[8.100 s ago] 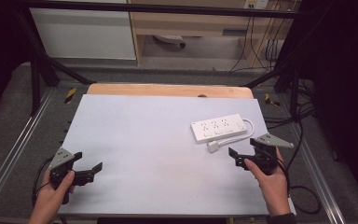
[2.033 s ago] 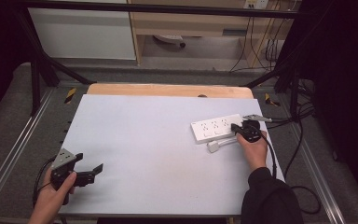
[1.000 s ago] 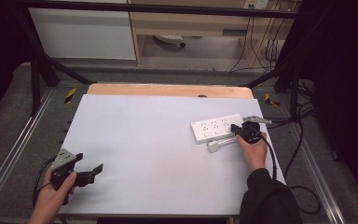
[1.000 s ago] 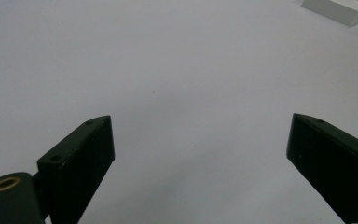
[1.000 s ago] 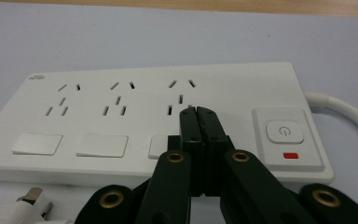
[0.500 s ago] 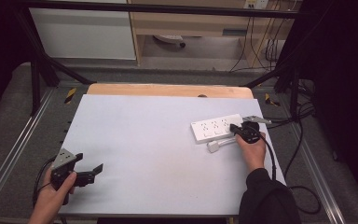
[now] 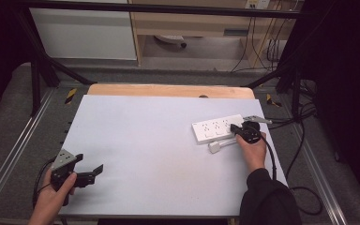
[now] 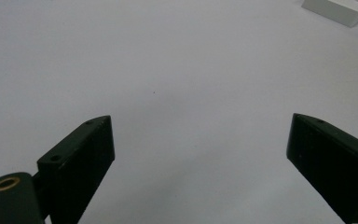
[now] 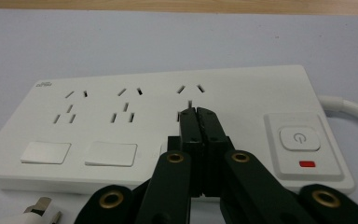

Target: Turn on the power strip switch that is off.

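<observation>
Right gripper view: right tool (image 9: 198, 113) pressed closed over the power strip (image 9: 121, 121); its corner logo is unreadable.

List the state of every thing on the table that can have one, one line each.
Power strip: lying flat on the table, sockets up, nothing plugged in.
Plug: loose on the table beside the strip, unplugged.
Right hand-held gripper: shut, empty, tips over the strip's third socket group.
Left hand-held gripper: open, empty, above bare table.
Power button: whether on or off cannot be told.
</observation>
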A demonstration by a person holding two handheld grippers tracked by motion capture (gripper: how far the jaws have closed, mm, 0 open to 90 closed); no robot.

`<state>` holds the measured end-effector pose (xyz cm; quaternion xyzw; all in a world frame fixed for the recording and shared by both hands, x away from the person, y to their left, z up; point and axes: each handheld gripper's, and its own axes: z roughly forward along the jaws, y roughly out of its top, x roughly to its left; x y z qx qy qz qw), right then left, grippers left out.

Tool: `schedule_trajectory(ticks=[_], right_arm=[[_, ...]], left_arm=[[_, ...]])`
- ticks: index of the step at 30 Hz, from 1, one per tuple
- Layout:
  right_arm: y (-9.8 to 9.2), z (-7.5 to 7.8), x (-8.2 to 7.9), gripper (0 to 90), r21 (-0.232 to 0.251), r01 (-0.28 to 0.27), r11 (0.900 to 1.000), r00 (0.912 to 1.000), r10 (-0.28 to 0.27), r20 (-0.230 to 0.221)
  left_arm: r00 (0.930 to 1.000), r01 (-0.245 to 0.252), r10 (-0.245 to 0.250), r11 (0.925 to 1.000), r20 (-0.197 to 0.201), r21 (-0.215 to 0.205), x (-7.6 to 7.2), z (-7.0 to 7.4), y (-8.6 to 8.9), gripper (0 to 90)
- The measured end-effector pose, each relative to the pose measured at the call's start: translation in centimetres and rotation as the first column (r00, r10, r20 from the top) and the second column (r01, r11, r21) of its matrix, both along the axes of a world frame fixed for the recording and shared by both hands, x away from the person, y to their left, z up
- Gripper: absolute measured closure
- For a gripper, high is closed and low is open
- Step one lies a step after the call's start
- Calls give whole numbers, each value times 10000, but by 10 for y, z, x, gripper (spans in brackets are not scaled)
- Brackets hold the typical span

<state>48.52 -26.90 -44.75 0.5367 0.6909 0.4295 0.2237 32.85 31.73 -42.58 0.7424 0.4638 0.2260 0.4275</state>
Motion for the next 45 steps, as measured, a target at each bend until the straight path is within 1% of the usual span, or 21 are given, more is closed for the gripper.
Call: schedule_trajectory(ticks=[3, 6, 9, 11, 20, 24, 28, 30, 34, 45], right_arm=[[-1, 0, 0, 900, 62, 39, 10000, 10000, -39, -7], [-1, 1, 0, 900, 75, -9, 10000, 9999, 9, 105], [-1, 2, 0, 900, 95, 5, 10000, 9999, -6, 118], [-1, 2, 0, 900, 208, 53, 9998, 9999, -55, 114], [1, 4, 1, 900, 373, 154, 9992, 9997, -161, 182], [1, 5, 2, 880, 328, 197, 9993, 9995, -205, 238], [1, 7, 1, 850, 428, 223, 9988, 9993, -236, 303], [1, 8, 1, 844, 500, 257, 9984, 9991, -274, 325], [1, 10, 1, 839, 484, 232, 9986, 9990, -250, 377], [8, 21, 1, 803, 461, 96, 9989, 9981, -123, 598]], left_arm=[[10000, 10, -10, 10000, -19, 14, 0, 0, 0, 77], [10000, 3, -3, 10000, -2, 7, 0, 0, 0, 77], [10000, 12, -12, 10000, 3, 15, 0, 0, 0, 77], [10000, 12, -12, 10000, -14, 18, 0, 0, 0, 77], [10000, 22, -22, 10000, -15, 16, 0, 0, 0, 78], [10000, 20, -20, 10000, -4, 16, 0, 0, 0, 77], [10000, 16, -15, 10000, -9, 18, 0, 0, 0, 77], [10000, 27, -27, 10000, -31, 30, 0, 0, 0, 77], [10000, 19, -19, 10000, -28, 22, 0, 0, 0, 77], [10000, 26, -26, 10000, -26, 19, 0, 0, 0, 78]])
